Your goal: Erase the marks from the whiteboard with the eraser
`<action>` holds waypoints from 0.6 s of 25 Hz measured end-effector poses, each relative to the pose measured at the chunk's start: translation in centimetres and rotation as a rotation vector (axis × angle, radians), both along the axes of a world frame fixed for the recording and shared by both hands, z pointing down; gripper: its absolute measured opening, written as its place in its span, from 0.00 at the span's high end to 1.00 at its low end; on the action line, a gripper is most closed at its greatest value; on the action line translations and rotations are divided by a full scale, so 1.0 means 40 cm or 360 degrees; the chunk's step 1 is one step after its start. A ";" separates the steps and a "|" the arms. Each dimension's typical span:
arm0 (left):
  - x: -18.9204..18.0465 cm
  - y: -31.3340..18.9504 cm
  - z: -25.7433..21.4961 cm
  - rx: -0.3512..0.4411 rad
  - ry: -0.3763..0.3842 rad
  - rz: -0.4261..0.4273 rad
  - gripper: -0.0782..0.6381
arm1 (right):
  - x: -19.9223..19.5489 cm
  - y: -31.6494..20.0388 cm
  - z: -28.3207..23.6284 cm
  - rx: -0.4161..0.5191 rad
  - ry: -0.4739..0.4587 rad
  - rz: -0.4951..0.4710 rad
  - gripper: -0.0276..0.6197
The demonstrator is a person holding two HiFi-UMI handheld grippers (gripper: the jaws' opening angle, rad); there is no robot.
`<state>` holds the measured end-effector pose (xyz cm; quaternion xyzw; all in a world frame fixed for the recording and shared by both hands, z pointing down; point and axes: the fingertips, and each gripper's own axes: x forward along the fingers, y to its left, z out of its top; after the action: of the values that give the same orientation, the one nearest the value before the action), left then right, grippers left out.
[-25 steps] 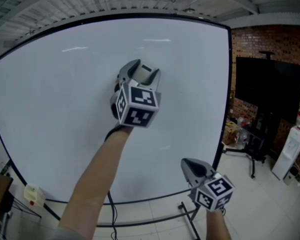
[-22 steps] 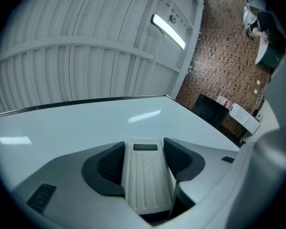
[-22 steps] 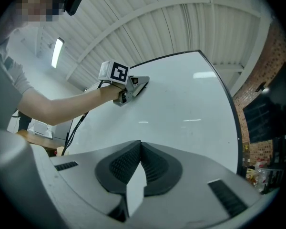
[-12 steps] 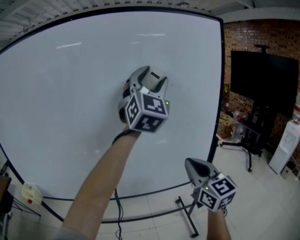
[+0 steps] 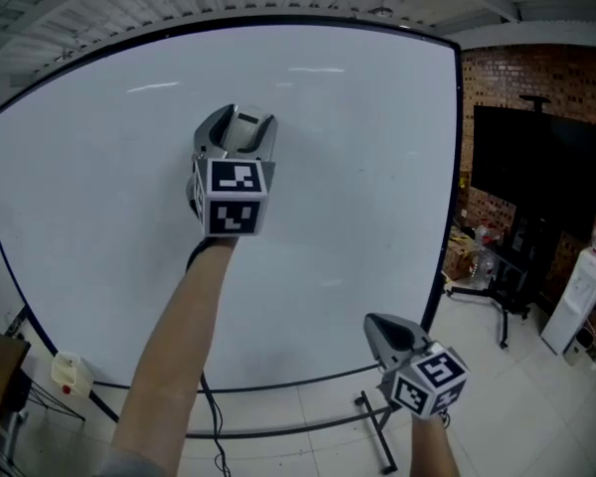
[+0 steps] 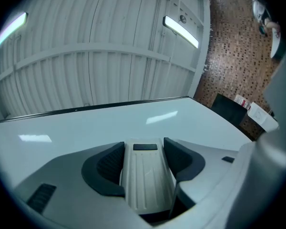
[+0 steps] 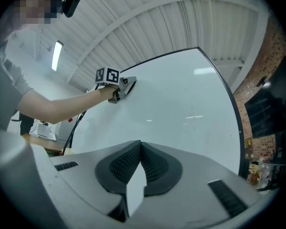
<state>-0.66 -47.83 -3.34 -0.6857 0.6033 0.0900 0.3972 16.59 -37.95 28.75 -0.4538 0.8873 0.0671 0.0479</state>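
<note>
A large whiteboard (image 5: 99, 217) fills the head view; I see no marks on its surface. My left gripper (image 5: 236, 132) is raised against it at the upper middle, shut on a pale grey eraser (image 6: 145, 175) that lies flat on the board (image 6: 86, 128). In the right gripper view the left gripper (image 7: 126, 86) and the forearm behind it show up against the board (image 7: 181, 99). My right gripper (image 5: 377, 328) hangs low at the right, off the board's lower corner, jaws pressed together with nothing between them (image 7: 139, 149).
The board's wheeled stand (image 5: 372, 435) meets the tiled floor below my right gripper. A black screen on a stand (image 5: 531, 172) fronts the brick wall at right, beside a water dispenser (image 5: 576, 296). A small white bottle (image 5: 68, 374) is at the lower left.
My left gripper has slid the eraser up and to the left across the board, after first moving right. The right gripper has stayed low at the right.
</note>
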 end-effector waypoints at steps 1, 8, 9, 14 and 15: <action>-0.004 0.001 0.001 -0.0001 0.0014 -0.0004 0.53 | -0.002 0.003 0.002 0.0000 -0.0001 0.0003 0.95; 0.061 -0.014 0.005 -0.0002 0.0012 0.0007 0.53 | 0.056 0.022 0.008 -0.0012 -0.0016 0.0076 0.95; 0.087 -0.020 0.010 -0.0016 -0.0009 0.0023 0.53 | 0.066 0.025 0.007 -0.0011 -0.0025 0.0087 0.95; 0.217 -0.044 0.080 -0.0116 -0.0031 0.0201 0.53 | 0.110 0.054 0.019 -0.0021 -0.0027 0.0136 0.95; 0.229 -0.046 0.090 -0.0138 -0.0018 0.0242 0.53 | 0.120 0.058 0.020 -0.0030 -0.0030 0.0148 0.95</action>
<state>8.50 -49.66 0.26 -0.7466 0.5506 0.0897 0.3626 21.37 -35.64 29.55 -0.4957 0.8653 0.0567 0.0487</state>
